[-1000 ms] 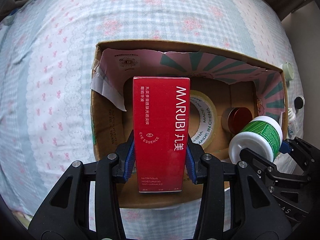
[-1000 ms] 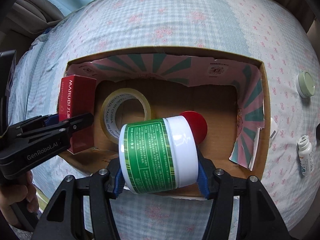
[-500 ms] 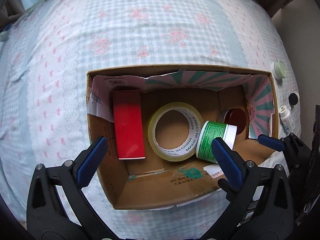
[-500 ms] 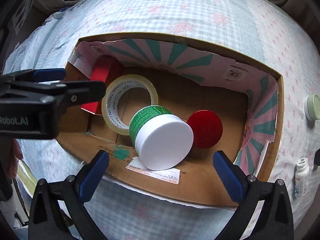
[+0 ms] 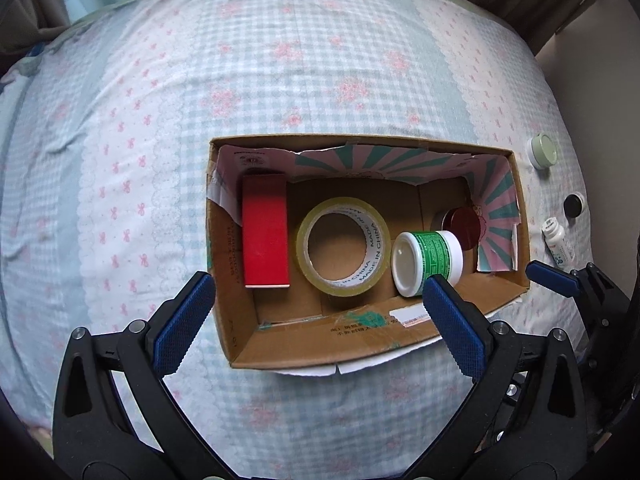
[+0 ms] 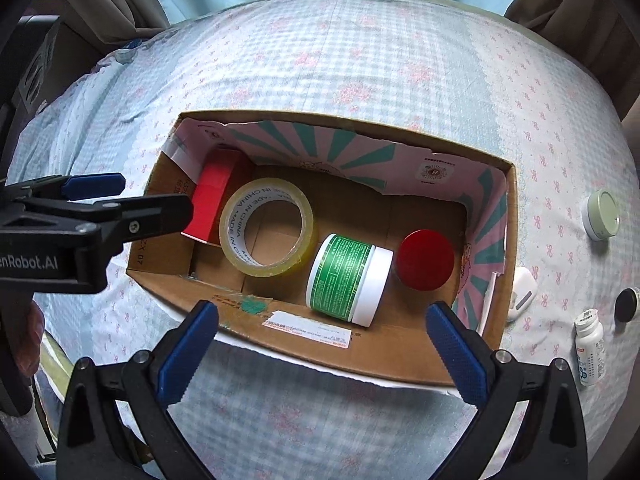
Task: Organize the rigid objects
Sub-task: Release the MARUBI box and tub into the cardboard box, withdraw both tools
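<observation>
Both tongs are hanging wide apart and gripping nothing above an open brown cardboard box (image 5: 240, 344) (image 6: 400, 364) that is sitting on a bed covered in a pale blue checked sheet with pink flowers (image 5: 280, 60) (image 6: 340, 60). The left tongs (image 5: 316, 320) (image 6: 132, 200) are spreading their blue pads across the box's near-left part, and the right tongs (image 6: 320, 344) (image 5: 556, 276) are straddling its near wall.

Inside the box, four things are lying in a row: a red rectangular carton (image 5: 265, 232) (image 6: 210, 192) by the left wall, a roll of clear yellowish packing tape (image 5: 343, 246) (image 6: 267, 227) flat beside it, a white plastic jar with a green label (image 5: 426, 261) (image 6: 348, 278) on its side, and a round red-lidded tin (image 5: 462, 226) (image 6: 426, 258) near the right wall.

Outside on the sheet, right of the box, are lying a pale green round lid (image 5: 543, 151) (image 6: 602, 214), a small black round cap (image 5: 573, 205) (image 6: 627, 304), a small white pill bottle (image 5: 558, 242) (image 6: 589, 346) and a white earbud case (image 6: 522, 290).
</observation>
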`<state>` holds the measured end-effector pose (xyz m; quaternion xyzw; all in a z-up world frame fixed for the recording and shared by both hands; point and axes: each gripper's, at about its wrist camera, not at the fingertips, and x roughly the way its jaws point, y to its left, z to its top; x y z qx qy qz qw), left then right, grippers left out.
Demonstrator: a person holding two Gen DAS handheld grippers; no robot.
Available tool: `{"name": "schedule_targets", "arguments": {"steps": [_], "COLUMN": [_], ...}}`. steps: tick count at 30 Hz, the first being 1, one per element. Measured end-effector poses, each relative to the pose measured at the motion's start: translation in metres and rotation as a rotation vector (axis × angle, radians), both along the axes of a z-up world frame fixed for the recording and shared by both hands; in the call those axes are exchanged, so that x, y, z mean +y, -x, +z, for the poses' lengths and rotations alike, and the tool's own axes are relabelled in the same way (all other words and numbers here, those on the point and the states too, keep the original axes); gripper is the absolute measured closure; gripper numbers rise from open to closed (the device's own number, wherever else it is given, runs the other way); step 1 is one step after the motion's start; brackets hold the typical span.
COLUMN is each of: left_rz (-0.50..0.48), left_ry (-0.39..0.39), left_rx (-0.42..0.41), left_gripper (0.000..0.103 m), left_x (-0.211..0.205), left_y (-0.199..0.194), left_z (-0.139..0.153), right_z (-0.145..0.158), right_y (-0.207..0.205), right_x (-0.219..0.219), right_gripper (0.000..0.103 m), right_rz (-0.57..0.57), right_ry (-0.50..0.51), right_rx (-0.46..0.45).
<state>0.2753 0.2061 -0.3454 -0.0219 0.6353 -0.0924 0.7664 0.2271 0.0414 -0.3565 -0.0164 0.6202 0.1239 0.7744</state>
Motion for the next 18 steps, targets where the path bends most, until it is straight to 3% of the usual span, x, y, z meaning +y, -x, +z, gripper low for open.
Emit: {"name": "schedule_targets", "arguments": {"steps": [10, 18], "left_rz": [0.028, -0.021], "left_ry": [0.034, 0.065], "left_rx": [-0.093, -0.174], "left_gripper": [0.0, 0.0], "left_x": [-0.004, -0.043], "left_y": [0.068, 0.123], "left_z": [0.07, 0.118], "right_z": [0.07, 0.124], "right_y": [0.048, 0.105], "right_x": [-0.013, -0.045], "right_gripper": [0.0, 0.0], "right_rz": [-0.043, -0.162], "right_ry": [0.009, 0.005], "right_rx": [-0.079, -0.132]}}
